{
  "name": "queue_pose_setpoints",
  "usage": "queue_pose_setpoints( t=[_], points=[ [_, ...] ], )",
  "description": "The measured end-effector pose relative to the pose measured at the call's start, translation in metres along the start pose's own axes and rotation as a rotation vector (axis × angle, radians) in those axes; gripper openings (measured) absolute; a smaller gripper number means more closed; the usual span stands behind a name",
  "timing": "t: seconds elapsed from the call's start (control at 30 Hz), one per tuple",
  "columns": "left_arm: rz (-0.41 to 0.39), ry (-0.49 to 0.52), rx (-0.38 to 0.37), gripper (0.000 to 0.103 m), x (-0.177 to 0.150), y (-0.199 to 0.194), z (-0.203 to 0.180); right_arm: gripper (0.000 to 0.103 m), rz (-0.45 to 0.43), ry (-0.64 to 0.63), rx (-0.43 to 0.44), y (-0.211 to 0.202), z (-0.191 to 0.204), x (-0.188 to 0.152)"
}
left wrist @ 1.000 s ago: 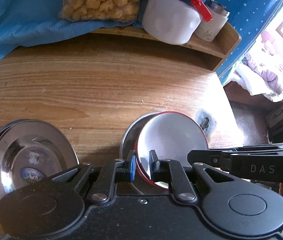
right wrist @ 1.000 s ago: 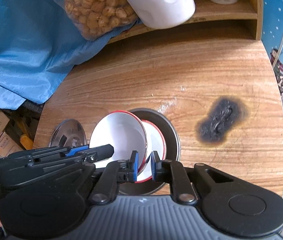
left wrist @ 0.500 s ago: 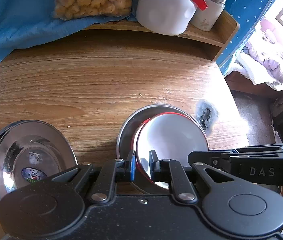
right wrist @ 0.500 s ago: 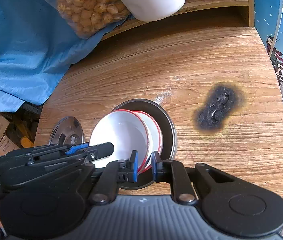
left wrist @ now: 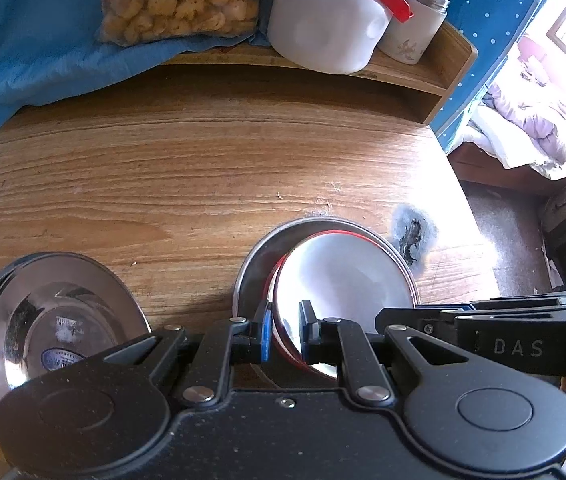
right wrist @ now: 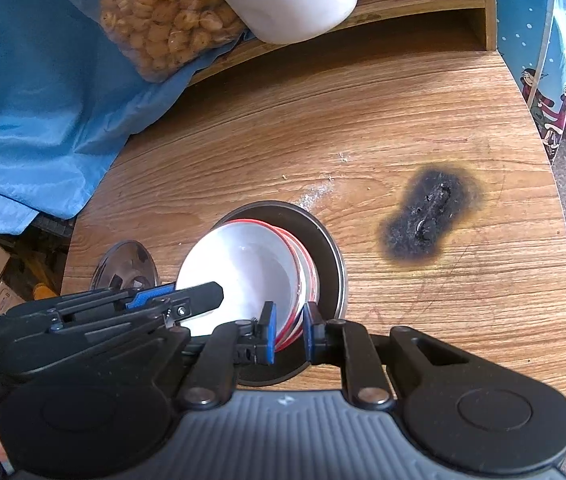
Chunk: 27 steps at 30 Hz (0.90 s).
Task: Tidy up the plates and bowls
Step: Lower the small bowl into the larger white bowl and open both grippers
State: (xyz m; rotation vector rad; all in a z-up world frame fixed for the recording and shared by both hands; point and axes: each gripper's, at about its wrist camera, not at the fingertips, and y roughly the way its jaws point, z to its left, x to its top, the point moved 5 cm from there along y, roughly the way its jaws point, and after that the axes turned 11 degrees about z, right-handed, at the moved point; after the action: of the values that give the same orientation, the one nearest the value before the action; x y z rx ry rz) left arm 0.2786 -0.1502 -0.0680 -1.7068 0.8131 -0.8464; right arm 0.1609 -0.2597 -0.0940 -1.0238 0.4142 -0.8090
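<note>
A white bowl with a red rim [left wrist: 343, 276] leans slightly in a second red-rimmed bowl [right wrist: 308, 268], both on a steel plate [left wrist: 253, 264] near the table's front. My left gripper [left wrist: 286, 334] is shut on the upper bowl's near-left rim. In the right wrist view my right gripper [right wrist: 289, 334] is shut on the striped rims at the bowl's [right wrist: 243, 272] near-right side; which rim it pinches I cannot tell. The left gripper [right wrist: 187, 300] reaches in from the left there. More steel plates [left wrist: 59, 320] are stacked to the left.
At the back, a wooden shelf [left wrist: 423, 76] carries a white jug [left wrist: 323, 24] and a cup [left wrist: 411, 28]. A bag of snacks [left wrist: 179, 0] lies on blue cloth [right wrist: 23, 100]. A black burn mark [right wrist: 427, 216] scars the table right of the bowls.
The upper white bowl has sunk and lies flatter in the bowl beneath it. Both grippers keep their hold at its rim.
</note>
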Motion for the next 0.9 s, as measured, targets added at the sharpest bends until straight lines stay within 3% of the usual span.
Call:
queue_pose_setpoints(
  t=[0.9],
  points=[
    [-0.005,0.002,-0.009,0.018,0.015,0.005,0.001,0.019,0.014,-0.008,-0.024,0.002,0.000,0.008]
  ],
)
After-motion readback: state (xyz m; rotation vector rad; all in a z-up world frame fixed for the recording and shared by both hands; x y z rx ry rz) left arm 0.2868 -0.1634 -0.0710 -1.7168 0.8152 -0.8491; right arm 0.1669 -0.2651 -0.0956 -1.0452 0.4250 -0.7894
